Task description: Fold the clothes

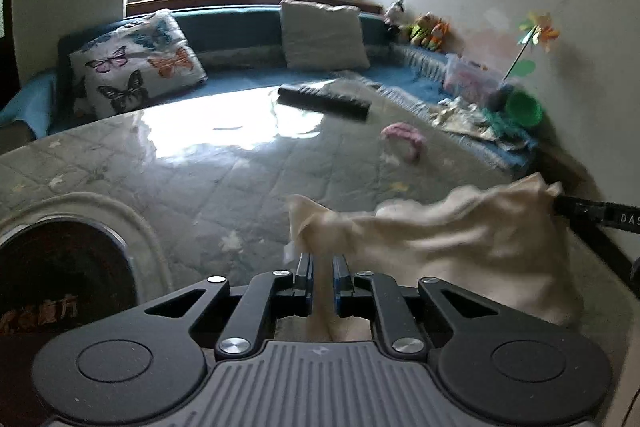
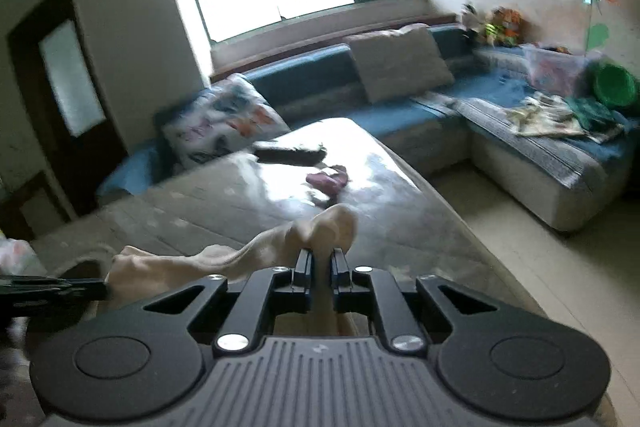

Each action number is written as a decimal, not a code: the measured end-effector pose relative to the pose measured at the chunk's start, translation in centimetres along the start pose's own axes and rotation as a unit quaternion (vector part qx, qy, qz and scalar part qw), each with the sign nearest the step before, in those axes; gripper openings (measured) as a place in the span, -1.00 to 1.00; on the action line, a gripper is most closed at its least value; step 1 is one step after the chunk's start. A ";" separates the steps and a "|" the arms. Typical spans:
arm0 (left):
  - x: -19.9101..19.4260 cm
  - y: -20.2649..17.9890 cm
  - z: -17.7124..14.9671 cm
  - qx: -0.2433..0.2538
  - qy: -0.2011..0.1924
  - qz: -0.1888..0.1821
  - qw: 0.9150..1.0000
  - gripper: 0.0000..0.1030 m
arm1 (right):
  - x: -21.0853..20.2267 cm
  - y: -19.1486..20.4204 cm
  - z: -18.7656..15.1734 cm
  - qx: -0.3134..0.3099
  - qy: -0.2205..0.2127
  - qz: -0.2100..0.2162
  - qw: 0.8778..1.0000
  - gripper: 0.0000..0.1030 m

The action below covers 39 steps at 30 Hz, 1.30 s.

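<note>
The cream garment (image 1: pixel 460 239) hung stretched between the two tongs, lifted above the quilted table (image 1: pixel 180 163) at its near edge. The left tongs (image 1: pixel 322 261) were clamped on one bunched corner, and the right tongs (image 2: pixel 321 257) were clamped on the other, the cloth sagging in loose waves between them. In the left wrist view the right tongs entered at about 3 o'clock; in the right wrist view the left tongs showed at about 9 o'clock.

No crease or folded layer showed in the cloth, so it was held spread, not folded. Toward 12 o'clock on the table lay a dark folded piece (image 1: pixel 324 101) and a pink bundle (image 1: pixel 404 139), which may be other clothes; blur kept that uncertain.
</note>
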<state>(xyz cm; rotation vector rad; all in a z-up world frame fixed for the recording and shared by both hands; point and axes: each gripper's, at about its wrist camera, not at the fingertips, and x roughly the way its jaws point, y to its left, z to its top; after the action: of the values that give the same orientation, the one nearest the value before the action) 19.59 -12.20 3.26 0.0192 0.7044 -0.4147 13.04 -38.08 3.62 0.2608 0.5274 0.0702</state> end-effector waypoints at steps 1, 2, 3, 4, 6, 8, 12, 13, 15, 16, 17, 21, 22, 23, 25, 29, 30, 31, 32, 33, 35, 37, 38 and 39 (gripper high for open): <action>0.1 0.0 0.0 0.002 0.001 0.000 1.000 -0.76 | 0.4 0.1 -0.1 -0.003 0.004 0.000 1.000 -0.76; 0.1 -0.1 -0.1 0.003 0.002 0.000 1.000 -0.70 | 0.8 0.2 -0.1 -0.006 0.008 0.000 1.000 -0.76; 0.2 -0.1 -0.1 0.005 0.003 0.000 1.000 -0.66 | 1.1 0.3 -0.2 -0.009 0.011 0.000 1.000 -0.76; 0.3 -0.1 -0.1 0.006 0.003 0.000 1.000 -0.63 | 1.5 0.4 -0.3 -0.011 0.015 0.000 1.000 -0.76; 0.4 -0.2 -0.2 0.009 0.005 -0.001 1.000 -0.62 | 2.3 0.6 -0.4 -0.017 0.023 -0.001 1.000 -0.76; 0.6 -0.3 -0.2 0.012 0.007 -0.001 1.000 -0.62 | 3.0 0.7 -0.5 -0.023 0.030 -0.001 0.999 -0.76; 0.9 -0.5 -0.4 0.019 0.010 -0.002 1.000 -0.62 | 4.5 1.1 -0.8 -0.034 0.045 -0.001 0.998 -0.76; 0.8 -0.8 -0.4 0.024 0.009 -0.008 1.000 -0.62 | 4.9 1.2 -0.9 -0.037 0.049 -0.001 0.998 -0.76; 0.8 -1.5 -0.4 0.035 0.006 -0.020 0.999 -0.58 | 6.1 2.1 -0.8 -0.050 0.061 0.009 0.997 -0.76; 0.7 -1.9 -0.4 0.040 0.005 -0.026 0.999 -0.55 | 6.6 2.6 -0.9 -0.059 0.066 0.011 0.996 -0.76; 0.7 -2.2 -0.4 0.045 0.004 -0.033 0.998 -0.47 | 7.1 3.2 -0.9 -0.069 0.071 0.014 0.995 -0.76; 1.1 -3.8 -0.7 0.071 0.005 -0.056 0.996 -0.41 | 8.8 5.2 -1.1 -0.115 0.088 0.008 0.989 -0.76; 1.3 -4.2 -0.8 0.077 0.007 -0.061 0.995 -0.41 | 9.3 5.4 -1.2 -0.120 0.091 0.006 0.989 -0.76; 1.5 -4.4 -1.0 0.082 0.010 -0.063 0.995 -0.41 | 9.8 5.8 -1.2 -0.128 0.096 0.004 0.987 -0.76; 2.1 -4.7 -1.3 0.092 0.017 -0.067 0.993 -0.41 | 10.6 6.1 -1.4 -0.141 0.096 -0.005 0.985 -0.76; 3.2 -4.9 -1.8 0.097 0.032 -0.068 0.992 -0.40 | 11.5 6.1 -1.8 -0.145 0.088 -0.012 0.985 -0.75; 3.5 -4.8 -1.9 0.096 0.035 -0.068 0.993 -0.37 | 11.7 6.0 -1.8 -0.142 0.088 -0.012 0.986 -0.75; 3.5 -4.8 -2.0 0.094 0.034 -0.068 0.993 -0.35 | 11.9 5.9 -1.8 -0.139 0.087 -0.011 0.986 -0.75; 3.5 -4.7 -2.0 0.093 0.034 -0.068 0.993 -0.34 | 11.9 5.8 -1.7 -0.137 0.086 -0.009 0.987 -0.74; 3.5 -4.7 -1.9 0.091 0.033 -0.068 0.993 -0.31 | 11.8 5.7 -1.7 -0.136 0.086 -0.008 0.987 -0.74; 3.3 -4.6 -1.9 0.090 0.031 -0.067 0.993 -0.29 | 11.7 5.5 -1.5 -0.132 0.086 -0.005 0.988 -0.74; 3.1 -4.5 -1.9 0.088 0.030 -0.064 0.994 -0.25 | 11.2 5.5 -1.3 -0.131 0.083 -0.003 0.988 -0.71; 3.0 -4.5 -1.9 0.087 0.029 -0.063 0.994 -0.21 | 11.0 5.5 -1.2 -0.132 0.082 -0.003 0.988 -0.64; 2.9 -4.5 -1.9 0.087 0.029 -0.060 0.994 -0.17 | 10.7 5.5 -1.1 -0.133 0.080 -0.003 0.988 -0.56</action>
<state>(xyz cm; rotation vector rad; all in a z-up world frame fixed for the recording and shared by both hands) 18.68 -17.04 0.53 0.1541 0.7276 -0.5928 21.73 -31.05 -1.09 -0.0086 0.6717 0.1554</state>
